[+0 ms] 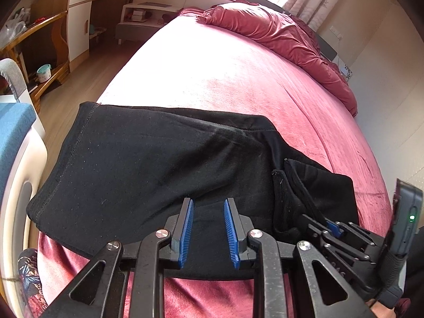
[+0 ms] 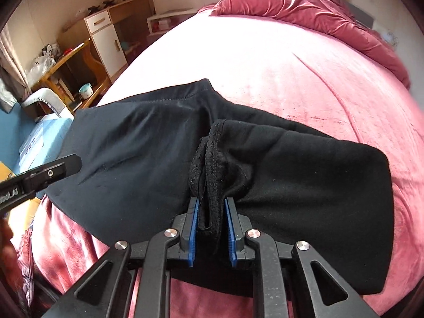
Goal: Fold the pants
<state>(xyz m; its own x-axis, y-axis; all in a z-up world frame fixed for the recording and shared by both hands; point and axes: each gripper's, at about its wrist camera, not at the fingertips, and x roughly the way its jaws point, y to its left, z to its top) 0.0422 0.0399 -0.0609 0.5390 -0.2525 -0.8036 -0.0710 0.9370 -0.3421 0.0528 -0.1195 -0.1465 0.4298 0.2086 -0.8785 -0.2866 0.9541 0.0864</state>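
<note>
Two grippers: both in my views, both angled down over the bed at the near edge.
Pants [image 1: 148,159]: black, lying across the near part of the pink bed [image 1: 238,74], partly folded over themselves, one hemmed end hanging toward the bed's left edge.
Right gripper [image 2: 211,202]: I see its blue pads close together with a bunched, stitched edge of the pants pinched upright between them; the cloth fills the gap and both pads press on it.
Stitched edge [image 2: 212,148]: a ridge of doubled fabric rising from the right gripper up toward the middle of the garment.
Left gripper [image 1: 208,202]: pads partly apart, a clear gap between them; through the gap I see only flat black cloth lying below. Whether its tips touch the fabric I cannot tell.
Left gripper from the other camera [image 2: 71,163]: its black tip sits at the left edge of the pants, over the cloth.
Right gripper from the left camera [image 1: 332,226]: just to the right of the left one, a fold of black cloth standing up from it.
Quilt [image 1: 278,34]: red, heaped along the far side of the bed, well apart from the pants.
Cabinet [image 1: 79,18]: wood and white, beyond the bed on the left.
</note>
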